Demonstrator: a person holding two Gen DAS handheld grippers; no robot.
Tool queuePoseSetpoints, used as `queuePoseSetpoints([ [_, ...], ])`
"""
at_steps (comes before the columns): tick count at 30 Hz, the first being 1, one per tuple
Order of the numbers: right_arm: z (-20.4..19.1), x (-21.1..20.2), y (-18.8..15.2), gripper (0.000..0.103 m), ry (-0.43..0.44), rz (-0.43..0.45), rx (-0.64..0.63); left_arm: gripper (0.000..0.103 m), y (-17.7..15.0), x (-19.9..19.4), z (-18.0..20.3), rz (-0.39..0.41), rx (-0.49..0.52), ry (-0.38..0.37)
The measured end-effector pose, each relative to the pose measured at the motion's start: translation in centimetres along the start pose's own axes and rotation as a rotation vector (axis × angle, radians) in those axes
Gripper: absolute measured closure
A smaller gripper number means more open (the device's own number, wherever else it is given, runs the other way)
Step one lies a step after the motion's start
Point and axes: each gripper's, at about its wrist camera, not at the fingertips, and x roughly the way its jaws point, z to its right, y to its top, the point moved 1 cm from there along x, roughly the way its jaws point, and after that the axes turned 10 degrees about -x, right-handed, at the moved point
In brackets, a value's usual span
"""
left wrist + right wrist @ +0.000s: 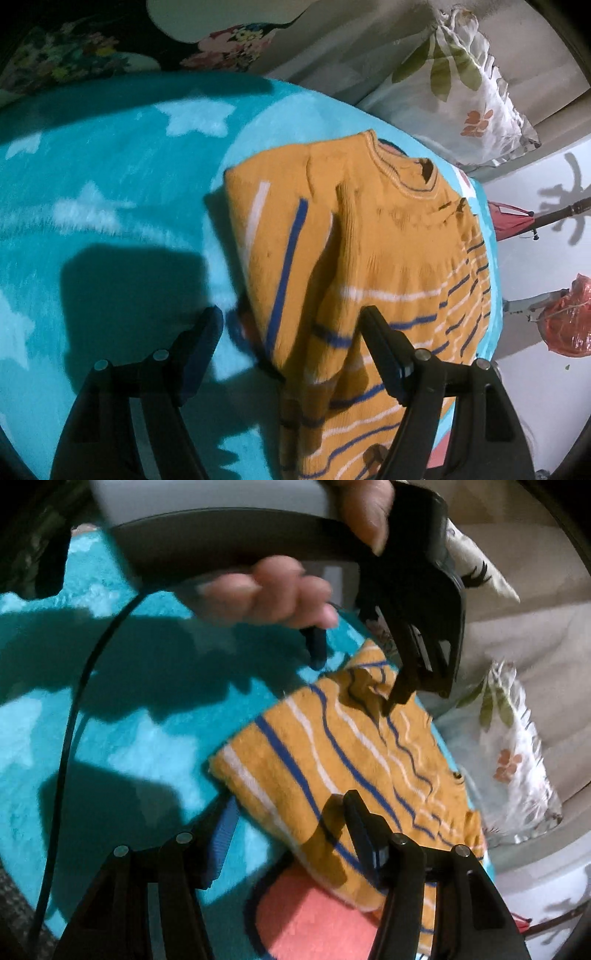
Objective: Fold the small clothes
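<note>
Mustard-yellow knit sweater w/ blue and white stripes (388, 258) sits centre-right of the left wrist view, on a turquoise star-print fleece blanket (110, 166). One sleeve looks folded over the body already. Left tool (291, 321) wide open, gripping nothing, right finger over the knit near the hem. Right tool (288, 808) also spread open, empty, straddling the striped bottom edge at lower centre. Best move, I'd say: pinch both hem corners evenly, lift low, carry toward the collar so the edges line up. Knit's thick, rumpled near the neckline, floral pillow (461, 92) upper right.
</note>
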Motion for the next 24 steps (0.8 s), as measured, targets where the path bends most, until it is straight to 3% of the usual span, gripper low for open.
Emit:
queuePoseSetpoints([
  [9, -1.0, 1.0, 2.4, 0.042, -0.103, 0.018, -0.057, 0.027, 2.1, 0.6, 0.5, -0.028, 0.024, -0.014],
  [11, -1.0, 1.3, 2.8, 0.053, -0.087, 0.017, -0.051, 0.03, 2.4, 0.8, 0.3, -0.032, 0.008, -0.032],
  [13, -1.1, 1.8, 3.0, 0.08, -0.067, 0.0, -0.049, 0.046, 2.5, 0.8, 0.1, -0.031, -0.002, -0.035],
  [15, -1.6, 1.5, 2.9, 0.088, -0.062, -0.008, -0.037, 0.077, 2.5, 0.8, 0.1, -0.048, -0.016, -0.061],
  [16, -1.3, 1.4, 2.8, 0.09, -0.05, -0.006, -0.02, 0.083, 2.5, 0.7, 0.2, -0.046, -0.019, -0.077],
  [18, -0.4, 1.0, 2.5, 0.091, -0.027, 0.0, 0.022, 0.089, 2.3, 0.2, 0.8, -0.023, -0.001, -0.067],
  [24, 3.0, -1.7, 1.5, 0.094, -0.002, 0.064, 0.118, 0.091, 2.1, -1.9, 3.1, 0.04, 0.013, -0.052],
])
